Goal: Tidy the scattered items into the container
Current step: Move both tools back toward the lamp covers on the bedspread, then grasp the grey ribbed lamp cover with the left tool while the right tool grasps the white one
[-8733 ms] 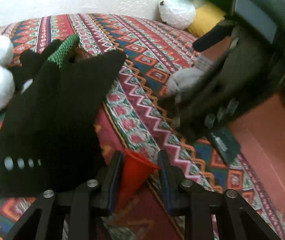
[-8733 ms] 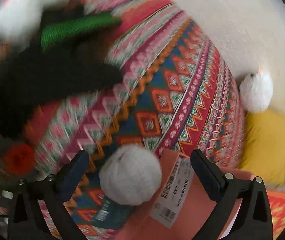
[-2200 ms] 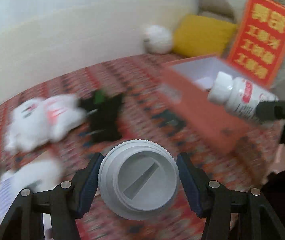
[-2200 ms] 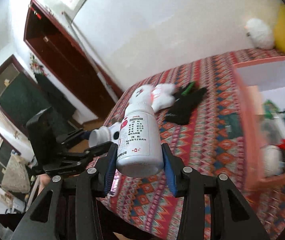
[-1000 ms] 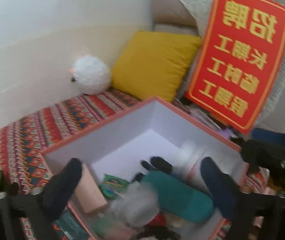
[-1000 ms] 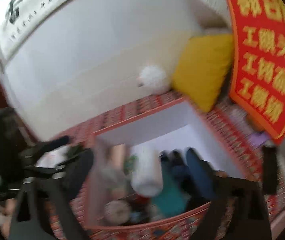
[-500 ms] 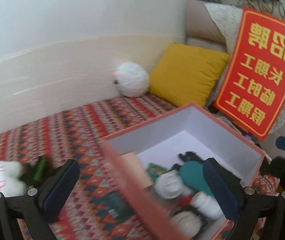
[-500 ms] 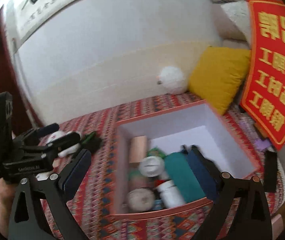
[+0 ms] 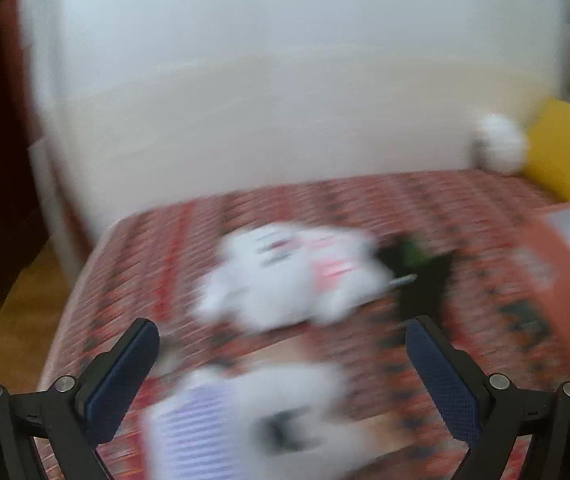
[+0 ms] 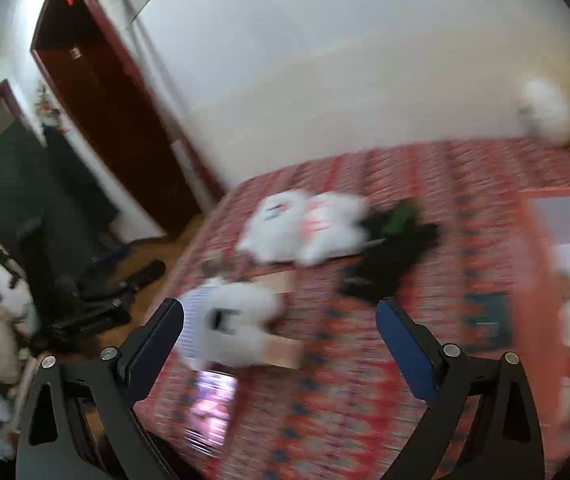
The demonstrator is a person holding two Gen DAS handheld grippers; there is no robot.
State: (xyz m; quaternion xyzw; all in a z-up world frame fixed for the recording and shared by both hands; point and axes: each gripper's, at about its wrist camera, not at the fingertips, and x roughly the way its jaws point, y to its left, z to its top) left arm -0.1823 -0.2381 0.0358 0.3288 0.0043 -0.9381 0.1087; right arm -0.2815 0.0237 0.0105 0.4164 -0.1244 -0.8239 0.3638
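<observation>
Since both views blur, no label (image 10: 205, 408) reads

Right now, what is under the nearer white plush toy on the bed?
The nearer white plush toy lies partly on a flat tan piece; blur and the plush hide what it is.

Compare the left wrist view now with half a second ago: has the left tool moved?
Yes. The left tool has swung left: the box has slid from centre to the right edge, and the white plush toys now sit ahead.
</observation>
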